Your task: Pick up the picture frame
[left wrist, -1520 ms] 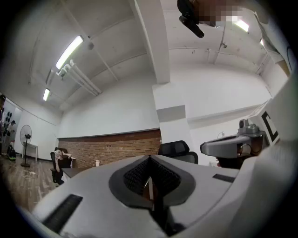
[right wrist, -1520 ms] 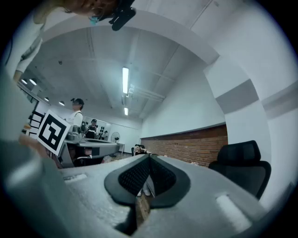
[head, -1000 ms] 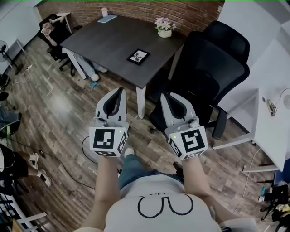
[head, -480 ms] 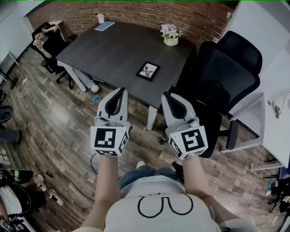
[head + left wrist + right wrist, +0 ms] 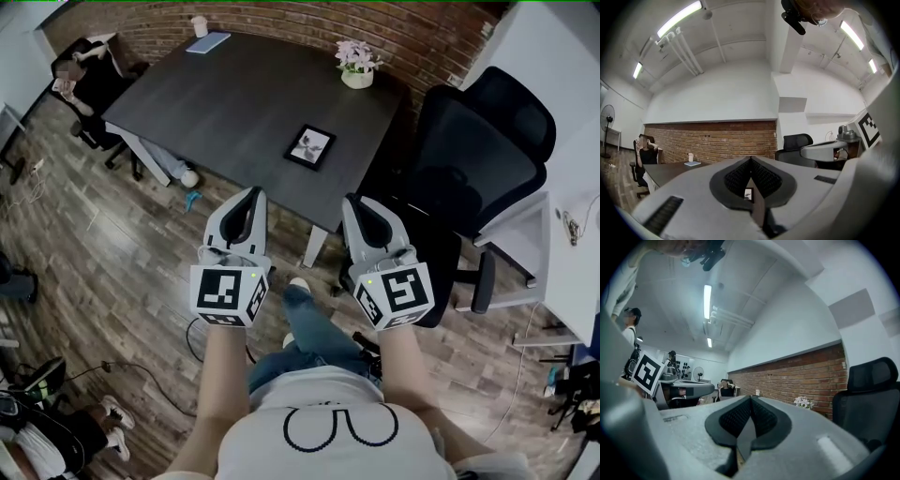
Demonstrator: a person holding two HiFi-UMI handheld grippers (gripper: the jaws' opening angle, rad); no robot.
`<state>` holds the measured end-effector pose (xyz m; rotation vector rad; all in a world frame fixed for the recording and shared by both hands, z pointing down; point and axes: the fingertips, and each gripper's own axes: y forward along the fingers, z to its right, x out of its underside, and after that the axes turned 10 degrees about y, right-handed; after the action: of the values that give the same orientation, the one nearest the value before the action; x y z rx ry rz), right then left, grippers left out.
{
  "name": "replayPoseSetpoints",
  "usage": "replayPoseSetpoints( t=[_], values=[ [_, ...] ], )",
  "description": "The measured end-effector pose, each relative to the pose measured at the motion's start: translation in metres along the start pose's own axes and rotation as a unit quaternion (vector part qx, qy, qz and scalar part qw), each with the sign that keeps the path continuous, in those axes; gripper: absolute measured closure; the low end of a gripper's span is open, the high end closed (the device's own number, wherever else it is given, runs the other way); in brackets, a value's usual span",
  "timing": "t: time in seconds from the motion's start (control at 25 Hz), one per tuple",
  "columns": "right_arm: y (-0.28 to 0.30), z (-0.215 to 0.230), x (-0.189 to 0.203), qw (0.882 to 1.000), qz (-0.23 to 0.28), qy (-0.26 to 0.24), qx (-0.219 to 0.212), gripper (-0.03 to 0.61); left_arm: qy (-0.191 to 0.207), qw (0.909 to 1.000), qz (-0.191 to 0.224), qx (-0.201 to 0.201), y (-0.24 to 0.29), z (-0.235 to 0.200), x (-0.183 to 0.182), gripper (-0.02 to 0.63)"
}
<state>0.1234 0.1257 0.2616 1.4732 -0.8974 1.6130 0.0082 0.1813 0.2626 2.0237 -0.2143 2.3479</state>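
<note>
Left tongs (image 5: 249, 191), right tongs (image 5: 353, 200) nearer frame (image 5: 309, 147)

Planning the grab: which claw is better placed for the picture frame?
Left, narrowly. The left claw lines up with the picture frame in its own view, while the right claw faces the flowers. Both are shut and still short of it.
</note>
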Motion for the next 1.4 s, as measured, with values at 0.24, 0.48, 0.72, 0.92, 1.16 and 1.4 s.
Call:
replayPoseSetpoints(
  t=[0.24, 0.48, 0.72, 0.92, 1.16, 1.4],
  values=[
    [0.051, 0.025, 0.007, 1.0, 0.003, 0.013, 0.004, 0.581, 0.009, 0.9999, -0.007, 0.006, 0.045, -0.025, 0.015, 0.615],
    [0.122, 0.059, 0.008, 1.0, 0.003, 0.017, 0.015, 0.581, 0.015, 0.9994, -0.018, 0.025, 0.113, -0.062, 0.029, 0.615],
    [0.186, 0.103, 0.005, 0.999, -0.003, 0.021, 0.035, 0.581, 0.01, 0.9986, -0.025, 0.045, 0.193, -0.091, 0.04, 0.615],
    [0.219, 0.144, 0.004, 0.998, -0.008, 0.027, 0.063, 0.581, -0.002, 0.9967, -0.033, 0.074, 0.256, -0.097, 0.051, 0.615],
    [0.242, 0.185, 0.013, 0.995, -0.015, 0.033, 0.098, 0.581, 0.002, 0.9927, -0.043, 0.112, 0.305, -0.088, 0.07, 0.615],
    [0.244, 0.202, 0.024, 0.99, -0.024, 0.034, 0.133, 0.581, -0.002, 0.9887, -0.062, 0.137, 0.334, -0.087, 0.089, 0.615]
  ],
)
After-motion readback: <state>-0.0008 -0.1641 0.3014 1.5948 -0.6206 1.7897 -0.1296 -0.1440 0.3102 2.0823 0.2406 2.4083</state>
